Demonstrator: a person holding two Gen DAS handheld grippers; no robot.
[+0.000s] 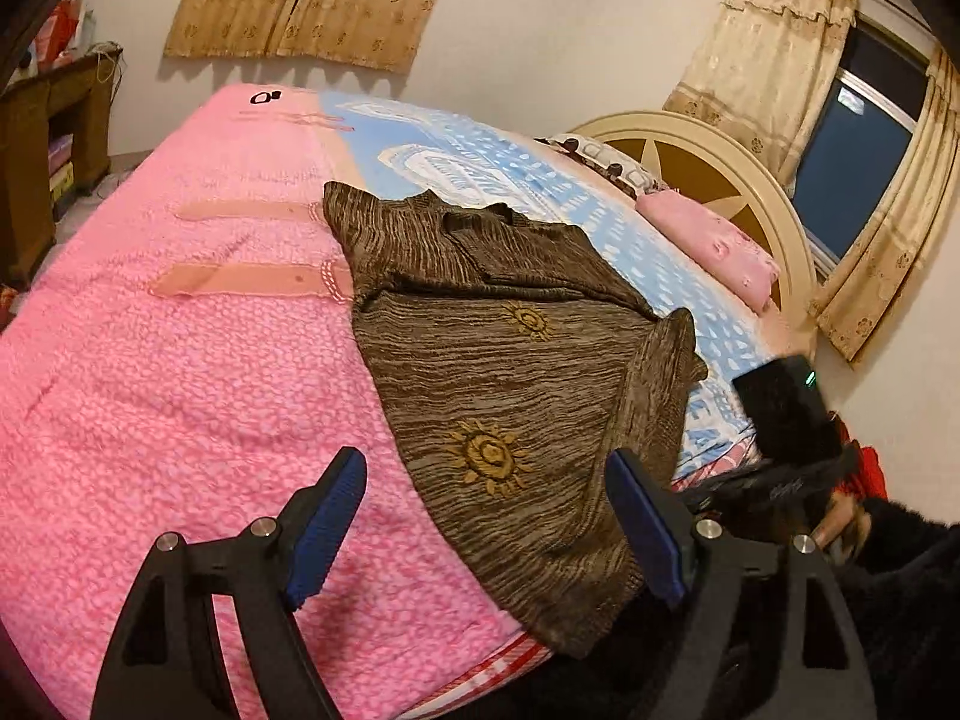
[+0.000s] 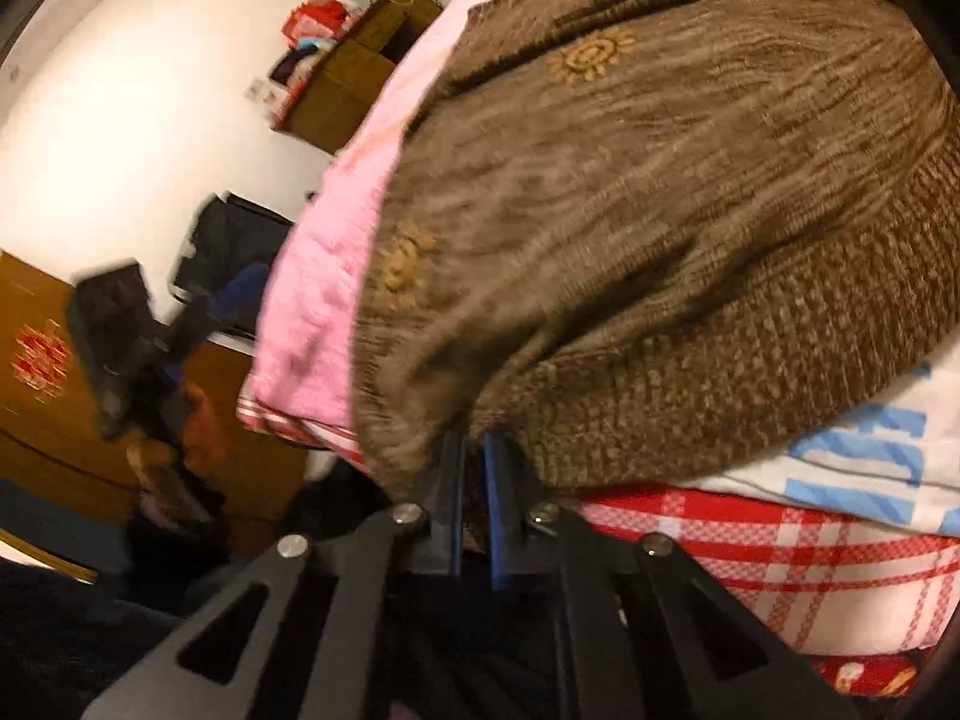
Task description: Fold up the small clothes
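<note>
Ahead of the left gripper a bed (image 1: 180, 360) fills most of the view, covered on one side by a pink textured blanket (image 1: 150, 420) and on the other by a blue-and-white patterned cover (image 1: 480, 162). A red-and-white checked sheet (image 2: 810, 546) shows at the bed edge directly in front of the right gripper. Far ahead and to the right stands a cream arched headboard (image 1: 738, 180) with a pink pillow (image 1: 714, 246) against it. The walls (image 1: 540, 48) are plain white. Beige patterned curtains (image 1: 312, 0) hang straight ahead; further right, more curtains frame a dark window (image 1: 852, 168). A brown wooden cabinet (image 1: 54, 138) stands far left.
</note>
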